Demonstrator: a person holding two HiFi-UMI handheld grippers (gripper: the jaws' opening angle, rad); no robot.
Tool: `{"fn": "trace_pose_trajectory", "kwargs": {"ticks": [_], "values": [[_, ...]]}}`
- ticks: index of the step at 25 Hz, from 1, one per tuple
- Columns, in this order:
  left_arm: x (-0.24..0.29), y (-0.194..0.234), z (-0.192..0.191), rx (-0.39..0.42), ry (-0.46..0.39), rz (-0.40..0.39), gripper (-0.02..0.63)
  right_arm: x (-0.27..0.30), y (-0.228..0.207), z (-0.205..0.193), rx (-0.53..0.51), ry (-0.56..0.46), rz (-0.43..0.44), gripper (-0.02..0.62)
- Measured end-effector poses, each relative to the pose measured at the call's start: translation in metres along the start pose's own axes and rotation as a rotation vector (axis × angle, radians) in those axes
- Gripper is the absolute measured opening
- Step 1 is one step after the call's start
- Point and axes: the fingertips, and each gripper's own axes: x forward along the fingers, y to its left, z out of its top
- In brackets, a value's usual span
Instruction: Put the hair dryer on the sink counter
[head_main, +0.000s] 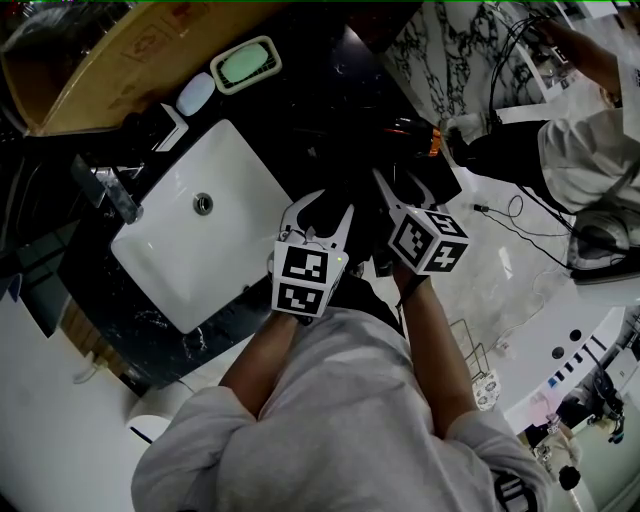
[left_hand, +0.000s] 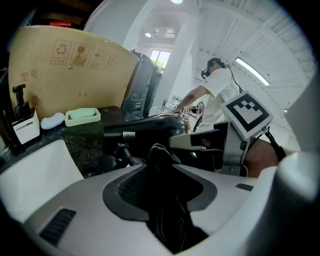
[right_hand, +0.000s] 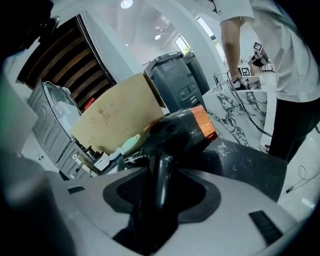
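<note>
The black hair dryer (right_hand: 182, 129) with an orange ring near its nozzle is tilted over the dark marble sink counter (right_hand: 240, 162). My right gripper (right_hand: 160, 185) is shut on its handle. In the head view the right gripper (head_main: 400, 192) reaches over the counter to the right of the basin, and the hair dryer (head_main: 408, 135) lies just beyond it. My left gripper (left_hand: 165, 167) is shut on the dryer's bundled black cord (left_hand: 161, 160), close beside the right one. The left gripper (head_main: 325, 212) sits at the basin's right rim.
A white basin (head_main: 200, 245) with a faucet (head_main: 115, 195) fills the counter's left. Behind it stand a cardboard sheet (head_main: 110, 75), a green soap dish (head_main: 245, 62) and a pump bottle (left_hand: 20, 107). Another person (head_main: 590, 150) stands at the right by a marble table with cables.
</note>
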Motion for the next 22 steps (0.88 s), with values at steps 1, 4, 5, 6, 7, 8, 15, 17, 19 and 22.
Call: {"fn": "trace_pose_trajectory", "kwargs": {"ticks": [1,4,5,6,7,8,15,17,19,22], "values": [[0.0001,0.0002,-0.0001,0.0,0.001,0.0,0.163,0.0004,-0.0003,-0.0004,0.0,0.002,-0.001,0.19],[0.0004,0.0006,0.0003,0.0,0.001,0.001,0.163,0.0014,-0.0007,-0.0003,-0.005,0.006,-0.005,0.19],[0.0003,0.0007,0.0005,0.0,0.001,0.002,0.163,0.0016,-0.0007,-0.0001,-0.007,0.006,-0.007,0.19],[0.0003,0.0007,0.0006,0.0,0.001,0.002,0.163,0.0017,-0.0008,0.0,-0.008,0.007,-0.009,0.19],[0.0002,0.0008,0.0006,-0.001,0.001,0.003,0.163,0.0017,-0.0009,0.0,-0.009,0.008,-0.011,0.19],[0.0002,0.0007,0.0005,-0.001,0.001,0.003,0.163,0.0016,-0.001,-0.0001,-0.01,0.009,-0.015,0.19],[-0.0006,-0.0001,-0.0002,0.008,0.001,0.006,0.163,0.0025,-0.0018,-0.0028,-0.017,0.02,-0.031,0.19],[-0.0005,-0.0005,-0.001,0.013,0.003,0.006,0.163,0.0034,-0.0024,-0.0048,-0.03,0.029,-0.036,0.19],[-0.0005,-0.0009,-0.0015,0.017,0.004,0.007,0.163,0.0036,-0.0024,-0.0053,-0.06,0.03,-0.044,0.19],[-0.0002,-0.0022,-0.0016,0.024,0.003,0.009,0.163,0.0026,-0.0011,-0.0044,-0.113,0.019,-0.053,0.193]]}}
